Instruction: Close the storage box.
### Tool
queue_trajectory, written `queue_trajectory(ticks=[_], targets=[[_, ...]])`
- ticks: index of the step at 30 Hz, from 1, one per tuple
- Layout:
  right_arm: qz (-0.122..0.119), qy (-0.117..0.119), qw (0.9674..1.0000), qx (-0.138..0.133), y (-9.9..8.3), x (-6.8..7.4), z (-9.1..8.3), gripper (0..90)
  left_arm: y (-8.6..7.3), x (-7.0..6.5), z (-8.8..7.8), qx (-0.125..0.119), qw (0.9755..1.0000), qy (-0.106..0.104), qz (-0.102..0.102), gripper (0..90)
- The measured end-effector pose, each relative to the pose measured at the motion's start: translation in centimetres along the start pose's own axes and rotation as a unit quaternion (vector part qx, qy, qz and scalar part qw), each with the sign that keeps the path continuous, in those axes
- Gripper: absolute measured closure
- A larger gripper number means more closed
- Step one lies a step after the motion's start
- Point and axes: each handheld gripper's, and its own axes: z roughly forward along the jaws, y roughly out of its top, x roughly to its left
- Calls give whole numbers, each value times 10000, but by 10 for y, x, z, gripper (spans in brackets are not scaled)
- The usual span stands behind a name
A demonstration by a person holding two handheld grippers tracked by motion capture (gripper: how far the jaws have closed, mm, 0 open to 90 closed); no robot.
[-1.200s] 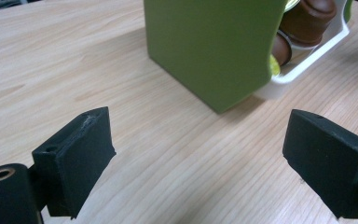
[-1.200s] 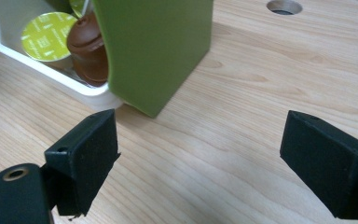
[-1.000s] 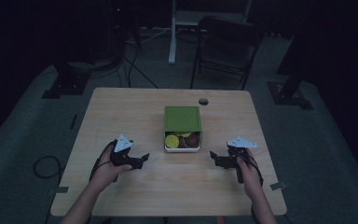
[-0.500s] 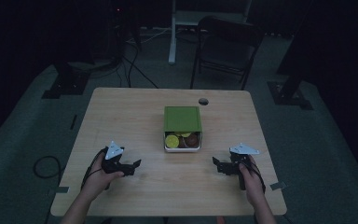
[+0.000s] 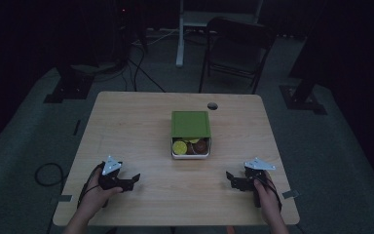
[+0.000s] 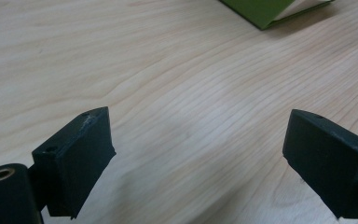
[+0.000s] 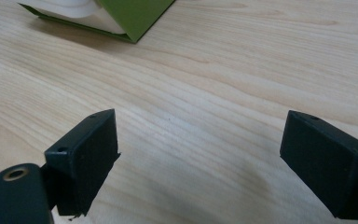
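Here, both claws hung spread and empty near the desk's front edge.

The left claw (image 5: 135, 178) and right claw (image 5: 229, 177) sat low over the desk (image 5: 126, 126), jaws wide apart with bare wood between them. The tin (image 5: 191, 148) stood mid-desk, well apart from both and between them, its green lid (image 5: 190, 124) slid back so that the near end showed a yellow round and brown pieces inside.
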Motion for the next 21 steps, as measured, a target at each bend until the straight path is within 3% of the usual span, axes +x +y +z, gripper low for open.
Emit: queue_trajectory(ticks=[8,20,21], targets=[[-28,60,10000,-8,-5,6,-6,111,-12,5,-11,97,9998,134,-86,87],[-169,116,9992,337,-12,13,0,110,-24,5,-22,289,9990,236,-226,87],[-190,102,9989,405,-12,13,1,110,-25,6,-24,405,9984,302,-271,87]])
